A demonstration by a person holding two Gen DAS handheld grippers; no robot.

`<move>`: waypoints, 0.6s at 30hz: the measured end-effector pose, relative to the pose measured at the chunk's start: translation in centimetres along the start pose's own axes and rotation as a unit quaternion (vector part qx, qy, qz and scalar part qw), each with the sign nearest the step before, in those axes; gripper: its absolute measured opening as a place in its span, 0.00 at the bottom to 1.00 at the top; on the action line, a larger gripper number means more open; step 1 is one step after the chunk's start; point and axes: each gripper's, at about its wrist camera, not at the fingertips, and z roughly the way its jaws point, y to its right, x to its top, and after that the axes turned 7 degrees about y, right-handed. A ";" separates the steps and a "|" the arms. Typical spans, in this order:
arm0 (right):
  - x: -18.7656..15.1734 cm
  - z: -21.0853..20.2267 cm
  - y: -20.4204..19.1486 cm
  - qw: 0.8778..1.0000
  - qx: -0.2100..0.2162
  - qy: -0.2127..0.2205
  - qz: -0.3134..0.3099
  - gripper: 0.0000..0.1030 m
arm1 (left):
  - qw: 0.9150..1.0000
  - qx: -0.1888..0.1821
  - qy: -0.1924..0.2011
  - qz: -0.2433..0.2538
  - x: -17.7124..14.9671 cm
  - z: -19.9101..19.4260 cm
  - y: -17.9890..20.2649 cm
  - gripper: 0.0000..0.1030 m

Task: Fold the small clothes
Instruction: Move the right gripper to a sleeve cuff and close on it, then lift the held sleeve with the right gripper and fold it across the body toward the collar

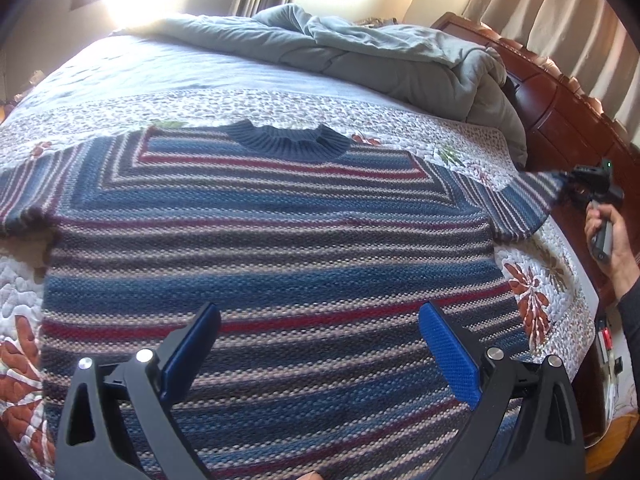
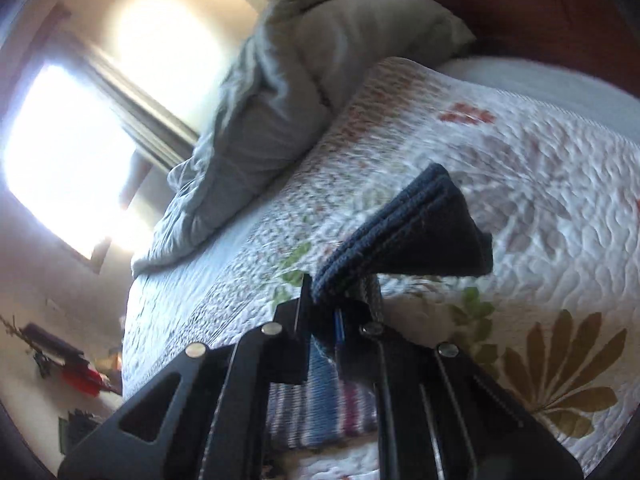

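Blue-padded black fingers of the left gripper (image 1: 320, 344) fill the bottom of the left wrist view, jaws spread wide with nothing between them, hovering over the lower body of the striped knitted sweater (image 1: 272, 264) in blue, red, grey and cream. That sweater lies flat on the white quilted bedspread with red and green leaf print (image 1: 532, 296), its dark navy ribbed collar (image 1: 288, 142) at upper centre of the frame and both sleeves stretched out sideways. At the right edge, the right gripper (image 1: 576, 184) — held in the person's right hand (image 1: 612, 240) — meets the tip of the right sleeve, which is lifted off the quilt. In the right wrist view the picture is tilted and blurred, but the right gripper (image 2: 324, 312) at lower centre has its jaws closed narrow on the navy ribbed cuff (image 2: 404, 232), striped knit bunched below the fingers. A rumpled grey duvet (image 1: 360, 52) is heaped at the top of the frame, beside the dark red wooden headboard (image 1: 560, 108) at upper right, with beige curtains (image 1: 560, 20) behind.
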 end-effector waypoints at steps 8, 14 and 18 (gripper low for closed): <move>-1.5 -0.7 -9.9 0.997 0.021 -0.001 -0.081 0.08 | 1.000 0.001 0.022 -0.008 0.6 -2.1 -2.5 0.96; -3.1 -1.5 -15.5 0.992 0.037 -0.003 -0.118 0.08 | 0.999 0.012 0.036 -0.010 1.0 -2.7 -4.4 0.96; -4.4 -1.9 -19.4 0.988 0.049 -0.005 -0.144 0.08 | 0.999 0.016 0.034 -0.011 0.7 -2.5 -5.5 0.96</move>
